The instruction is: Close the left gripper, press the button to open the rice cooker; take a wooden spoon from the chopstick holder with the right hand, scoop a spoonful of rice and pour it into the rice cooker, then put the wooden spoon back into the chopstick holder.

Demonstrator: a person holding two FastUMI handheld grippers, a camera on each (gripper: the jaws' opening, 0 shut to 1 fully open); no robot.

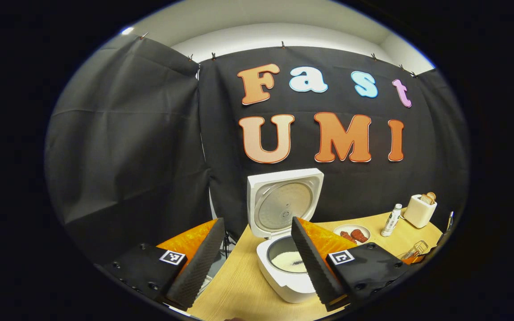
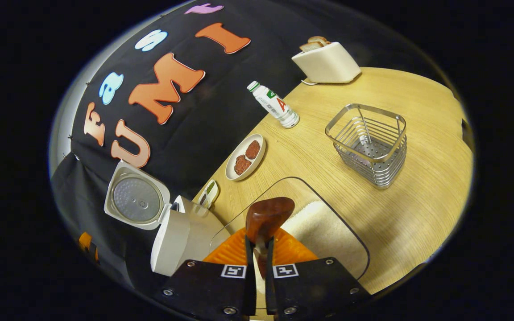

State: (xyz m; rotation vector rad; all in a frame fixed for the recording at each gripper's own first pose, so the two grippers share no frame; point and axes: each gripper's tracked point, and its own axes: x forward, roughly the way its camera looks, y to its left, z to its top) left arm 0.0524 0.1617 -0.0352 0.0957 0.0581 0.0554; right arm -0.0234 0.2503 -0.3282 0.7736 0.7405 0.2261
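Observation:
The white rice cooker (image 1: 286, 285) stands with its lid (image 1: 283, 203) raised, and a patch of white rice lies in its pot. My left gripper (image 1: 257, 220) hangs open in front of the cooker, nothing between its fingers. In the right gripper view my right gripper (image 2: 259, 243) is shut on the handle of the wooden spoon (image 2: 268, 216). The spoon's brown bowl points forward over a clear container of rice (image 2: 328, 232). I cannot tell whether the spoon carries rice. The wire chopstick holder (image 2: 368, 145) stands beyond, to the right. The rice cooker (image 2: 167, 236) shows at the left, lid up.
A plate with brown food pieces (image 2: 244, 157), a small bottle (image 2: 277, 104) and a toaster with bread (image 2: 326, 62) line the back of the wooden table (image 2: 417, 200). The same plate (image 1: 353, 234), bottle (image 1: 391, 220) and toaster (image 1: 420, 209) sit right of the cooker.

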